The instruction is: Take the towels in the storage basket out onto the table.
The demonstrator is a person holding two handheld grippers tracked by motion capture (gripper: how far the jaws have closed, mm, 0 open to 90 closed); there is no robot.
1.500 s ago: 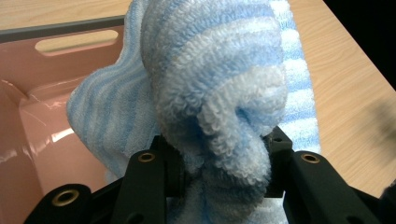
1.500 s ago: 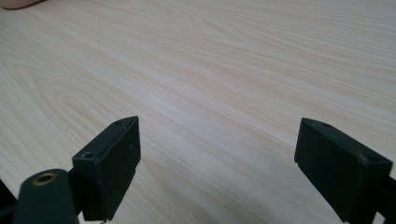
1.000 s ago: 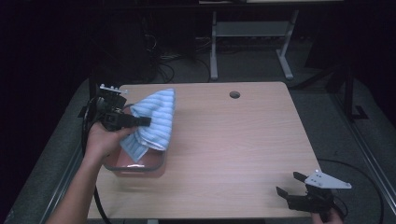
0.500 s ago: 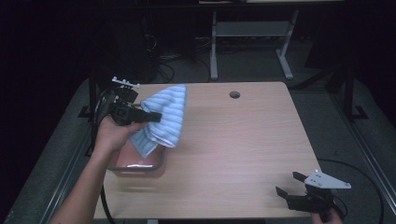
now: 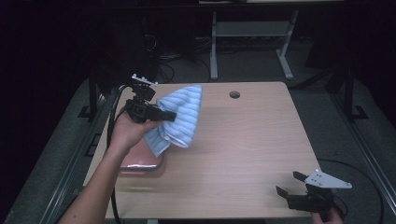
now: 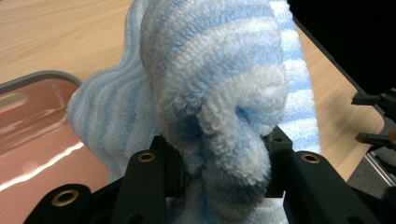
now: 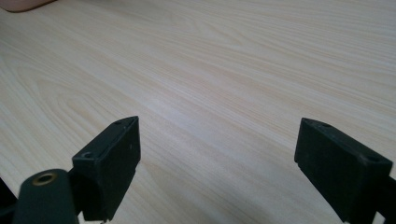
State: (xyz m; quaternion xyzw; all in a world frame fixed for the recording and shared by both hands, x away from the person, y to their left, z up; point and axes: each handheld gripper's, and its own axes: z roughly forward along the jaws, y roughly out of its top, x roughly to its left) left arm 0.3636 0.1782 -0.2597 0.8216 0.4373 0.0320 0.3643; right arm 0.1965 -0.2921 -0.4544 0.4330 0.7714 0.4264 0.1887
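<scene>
A blue and white striped towel (image 5: 180,119) hangs bunched in the air over the table's left half, with my left gripper (image 5: 164,115) shut on it. In the left gripper view the towel (image 6: 219,88) bulges between the two black jaws. Below it lies a pink tray with a grey rim (image 5: 142,161), also at the left of the left gripper view (image 6: 32,121). My right gripper (image 5: 288,185) rests open at the table's front right corner. Its jaws stand wide apart above bare wood, my right gripper (image 7: 217,154) holding nothing.
The light wood table (image 5: 247,140) has a round cable hole (image 5: 234,94) near its far edge. A metal desk frame (image 5: 247,37) stands behind it on the dark floor. A cable (image 5: 114,121) trails off the left side.
My left gripper has lifted the towel up off the pink tray and carried it farther back and to the right. The right gripper has stayed put.
</scene>
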